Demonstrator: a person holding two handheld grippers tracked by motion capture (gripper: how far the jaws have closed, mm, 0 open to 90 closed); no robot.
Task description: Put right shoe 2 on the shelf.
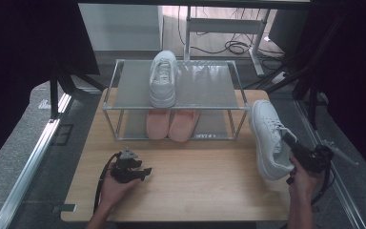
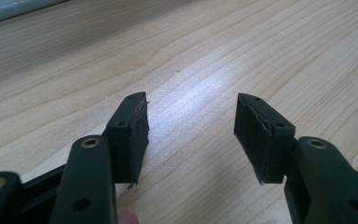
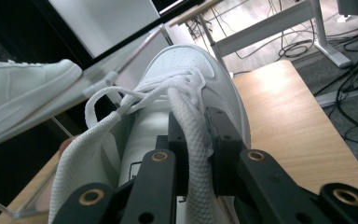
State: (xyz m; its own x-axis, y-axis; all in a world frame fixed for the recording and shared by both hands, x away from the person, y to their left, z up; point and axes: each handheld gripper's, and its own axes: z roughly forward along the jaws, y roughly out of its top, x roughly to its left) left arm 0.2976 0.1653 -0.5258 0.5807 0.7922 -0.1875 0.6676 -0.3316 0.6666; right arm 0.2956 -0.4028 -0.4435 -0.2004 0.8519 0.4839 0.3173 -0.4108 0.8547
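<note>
My right gripper is shut on a white lace-up sneaker at the table's right edge, holding it tilted with the toe pointing away. In the right gripper view the jaws pinch the padded rim of that sneaker beside the laces. A matching white sneaker stands on the top shelf of a metal shoe rack, and shows in the right gripper view at the left. My left gripper rests low on the wooden table, open, with bare wood between its jaws.
A pair of pink slippers sits on the rack's lower shelf. The wooden table spreads in front of the rack. Desk legs and cables lie on the floor behind; dark curtains hang at both sides.
</note>
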